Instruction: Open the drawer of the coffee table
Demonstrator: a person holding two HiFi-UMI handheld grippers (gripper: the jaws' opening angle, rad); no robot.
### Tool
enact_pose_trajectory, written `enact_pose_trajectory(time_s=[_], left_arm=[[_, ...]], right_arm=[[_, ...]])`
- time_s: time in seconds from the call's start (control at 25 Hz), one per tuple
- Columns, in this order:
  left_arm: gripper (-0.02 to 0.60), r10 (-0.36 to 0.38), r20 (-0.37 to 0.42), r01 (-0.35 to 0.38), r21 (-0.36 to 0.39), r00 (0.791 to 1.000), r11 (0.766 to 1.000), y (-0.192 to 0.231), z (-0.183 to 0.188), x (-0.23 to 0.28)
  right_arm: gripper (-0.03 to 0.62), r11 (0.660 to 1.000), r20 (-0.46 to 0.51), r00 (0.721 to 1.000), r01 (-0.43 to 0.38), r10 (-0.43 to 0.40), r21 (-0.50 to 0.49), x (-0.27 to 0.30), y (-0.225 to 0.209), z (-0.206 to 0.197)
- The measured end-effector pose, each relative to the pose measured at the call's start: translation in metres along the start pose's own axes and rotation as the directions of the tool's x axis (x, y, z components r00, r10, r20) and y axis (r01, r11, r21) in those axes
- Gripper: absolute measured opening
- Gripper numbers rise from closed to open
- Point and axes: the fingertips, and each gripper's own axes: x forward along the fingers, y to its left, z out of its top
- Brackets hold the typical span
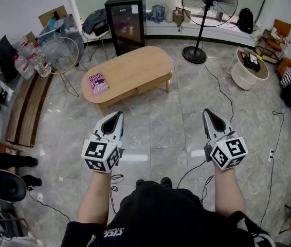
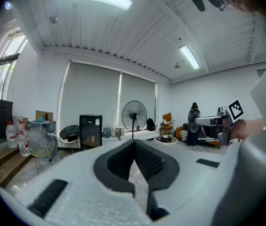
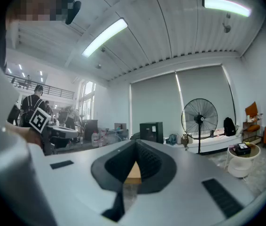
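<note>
"At twelve o'clock, well apart from both claws: tabletop (image 1: pixel 130 66), drawer (image 1: pixel 153 84) front under its near edge, apparently shut."
"And the left claw (image 1: pixel 114 116), the right claw (image 1: pixel 209 113)?"
"Pinched closed, both, nothing between; held out over the floor (image 1: pixel 161 125)."
"Risks?"
"Could snag the cable (image 1: pixel 223 88) at two o'clock on the walk over. Could skid off a flush drawer front if kept pinched — or, yanked hard, send the book (image 1: pixel 98 83) sliding."

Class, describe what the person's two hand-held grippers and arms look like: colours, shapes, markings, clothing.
The left gripper and right gripper match: tapering light-grey shells with black ridged pads inside, each ending at the wrist in a white cube carrying black square markers. The person wears a black top; forearms are unsleeved.
</note>
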Motion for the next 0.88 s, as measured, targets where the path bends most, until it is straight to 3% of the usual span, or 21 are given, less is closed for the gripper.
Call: enact_pose_trajectory(time_s=[0.6,0.88], left_arm=[[0.009,0.005,-0.006,-0.005,0.014,1.0,1.0,-0.014,0.0,0.015],[0.009,0.043,-0.015,-0.043,0.021,0.999,0.999,-0.026,-0.001,0.031]], right_arm=[[0.0,1.0,-0.011,1.0,0.021,-0.021,0.002,-0.013,-0.029,-0.005],[0.013,0.995,-0.016,0.995,0.098,-0.099,-0.019,-0.028,-0.07,-0.008]])
